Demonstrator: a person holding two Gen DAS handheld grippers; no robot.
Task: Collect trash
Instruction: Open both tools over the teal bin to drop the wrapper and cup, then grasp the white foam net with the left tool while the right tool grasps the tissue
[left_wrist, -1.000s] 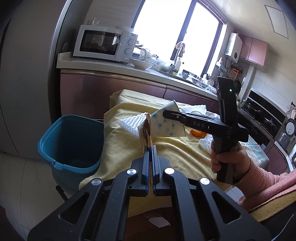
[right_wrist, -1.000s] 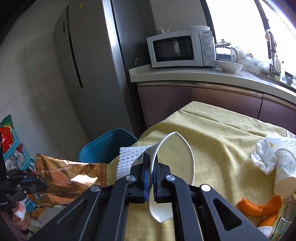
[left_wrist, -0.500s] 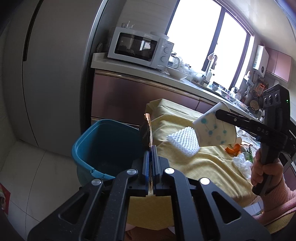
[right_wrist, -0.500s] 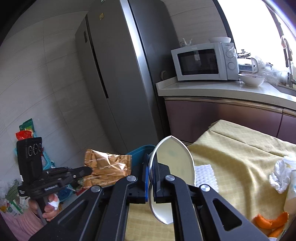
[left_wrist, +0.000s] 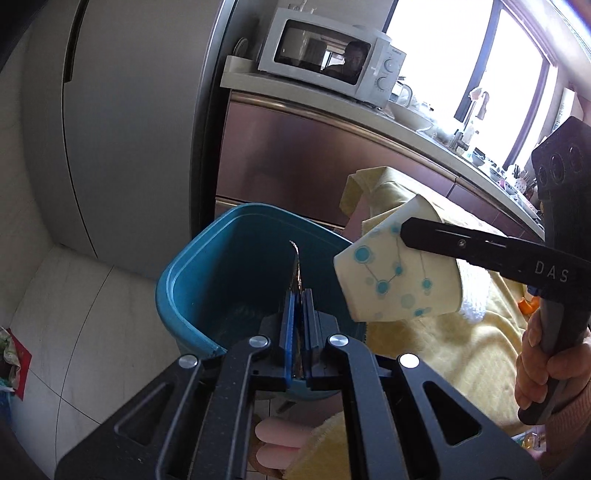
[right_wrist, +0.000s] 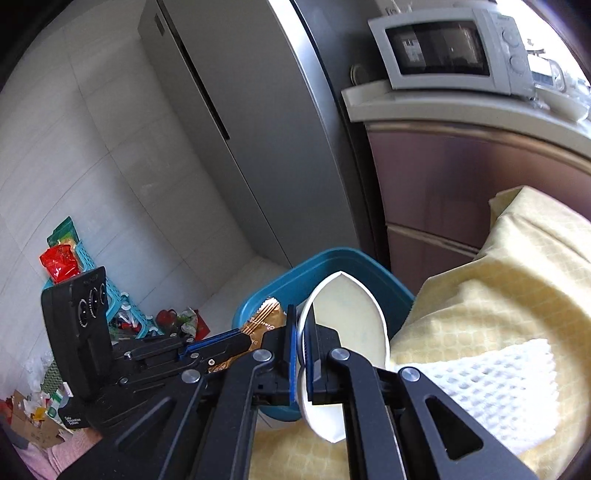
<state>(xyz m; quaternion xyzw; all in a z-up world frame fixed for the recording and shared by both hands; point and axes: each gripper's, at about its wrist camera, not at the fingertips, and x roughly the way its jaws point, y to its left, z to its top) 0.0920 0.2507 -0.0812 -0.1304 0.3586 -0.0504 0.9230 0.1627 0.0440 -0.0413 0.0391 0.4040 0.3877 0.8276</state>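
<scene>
Snack wrapper (left_wrist: 295, 267), pinched edge-on in the left gripper (left_wrist: 297, 325), now hangs over the blue bin (left_wrist: 184, 280), having moved off the yellow-clothed table (right_wrist: 517, 258). Right gripper (right_wrist: 303, 354) stays clamped on the squashed paper cup (left_wrist: 399, 277), now at the bin's right rim.

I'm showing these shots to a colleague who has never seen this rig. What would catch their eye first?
Probably the blue bin on the floor beside the yellow-draped table, with both grippers converging over it. The right gripper pinches a squashed paper cup with blue dots at the bin's rim. The left gripper clamps a golden snack wrapper edge-on above the opening.
</scene>
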